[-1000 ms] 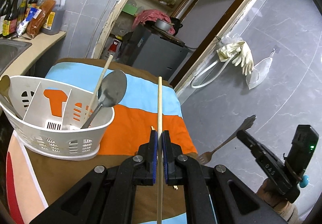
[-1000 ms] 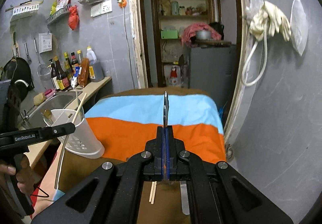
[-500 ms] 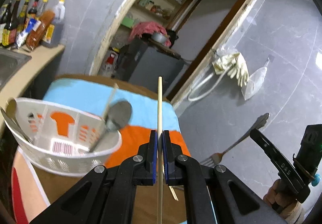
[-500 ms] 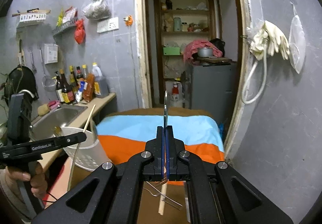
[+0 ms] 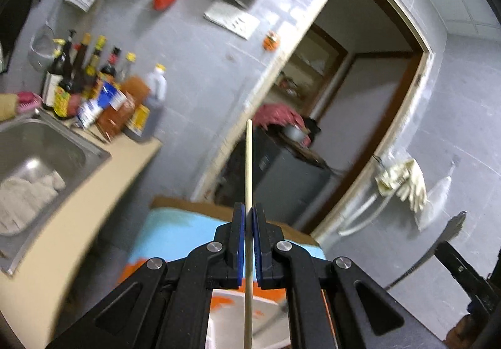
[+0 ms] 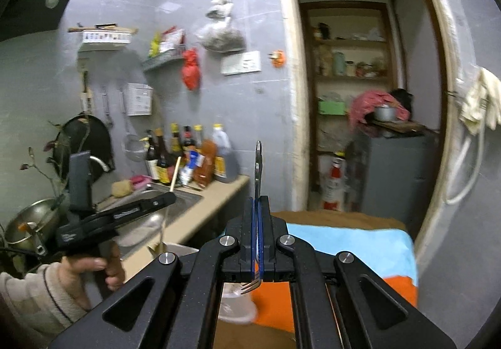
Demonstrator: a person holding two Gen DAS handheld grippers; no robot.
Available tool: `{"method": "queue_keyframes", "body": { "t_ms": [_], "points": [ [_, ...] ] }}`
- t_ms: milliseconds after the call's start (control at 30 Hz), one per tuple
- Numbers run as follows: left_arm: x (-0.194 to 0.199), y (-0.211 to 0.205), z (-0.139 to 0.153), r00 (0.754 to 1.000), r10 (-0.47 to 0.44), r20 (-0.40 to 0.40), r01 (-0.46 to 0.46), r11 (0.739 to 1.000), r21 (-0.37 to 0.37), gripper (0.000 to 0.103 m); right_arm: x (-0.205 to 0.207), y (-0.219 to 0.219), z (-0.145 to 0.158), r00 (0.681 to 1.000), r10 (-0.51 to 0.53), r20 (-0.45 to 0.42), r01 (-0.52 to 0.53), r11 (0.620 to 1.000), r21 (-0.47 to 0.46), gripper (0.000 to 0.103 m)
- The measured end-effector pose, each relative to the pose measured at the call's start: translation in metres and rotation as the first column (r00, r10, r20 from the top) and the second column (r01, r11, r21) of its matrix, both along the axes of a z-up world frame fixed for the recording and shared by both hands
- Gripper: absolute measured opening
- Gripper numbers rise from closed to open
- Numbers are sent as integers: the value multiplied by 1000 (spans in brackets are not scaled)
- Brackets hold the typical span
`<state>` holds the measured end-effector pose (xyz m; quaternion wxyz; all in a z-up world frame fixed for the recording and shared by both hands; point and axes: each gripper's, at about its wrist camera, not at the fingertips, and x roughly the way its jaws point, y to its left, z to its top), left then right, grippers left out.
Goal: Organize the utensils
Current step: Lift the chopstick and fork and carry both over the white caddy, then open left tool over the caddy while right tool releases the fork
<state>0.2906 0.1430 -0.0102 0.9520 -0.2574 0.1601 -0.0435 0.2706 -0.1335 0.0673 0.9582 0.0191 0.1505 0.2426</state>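
Left gripper (image 5: pixel 249 223) clamps wooden chopstick (image 5: pixel 249 167) upright; right gripper (image 6: pixel 257 214) clamps fork (image 6: pixel 257 167), tines down. Risk: thin chopstick pivots in pads, missing white caddy (image 5: pixel 231 311) compartment.

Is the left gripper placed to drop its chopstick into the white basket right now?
Probably yes. The left gripper holds the chopstick upright, and the white basket shows just below its fingers with nothing in between, though blur hides the compartments.
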Motion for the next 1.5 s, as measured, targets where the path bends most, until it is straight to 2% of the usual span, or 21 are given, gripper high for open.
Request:
{"method": "queue_keyframes", "body": {
  "t_ms": [167, 400, 800, 1167, 1300, 1400, 1500],
  "points": [
    [9, 20, -4, 999, 15, 43, -15, 1000, 3, 5, 13, 41, -9, 999, 40, -8, -40, 999, -19, 2],
    [25, 30, -25, 998, 9, 56, -7, 999, -35, 5, 32, 70, -38, 997, 7, -78, -12, 998, -68, 2],
    [30, 12, -54, 1000, 19, 19, -20, 998, 54, 5, 50, 74, -77, 982, -9, -189, -6, 997, -78, 2],
    [23, 2, -58, 1000, 5, -17, -3, 995, 105, 5, 57, 74, -100, 965, 20, -260, -35, 998, -54, 2],
    [19, 0, -57, 999, -8, -35, 12, 993, 114, 5, 54, 77, -99, 968, 41, -248, -58, 996, -61, 2],
    [15, 1, -56, 999, -12, -51, 18, 993, 113, 9, 51, 79, -100, 966, 55, -251, -75, 995, -70, 2],
    [7, 3, -55, 998, -9, -60, 15, 994, 105, 18, 50, 76, -99, 964, 64, -260, -82, 995, -59, 2]
  ]
}}
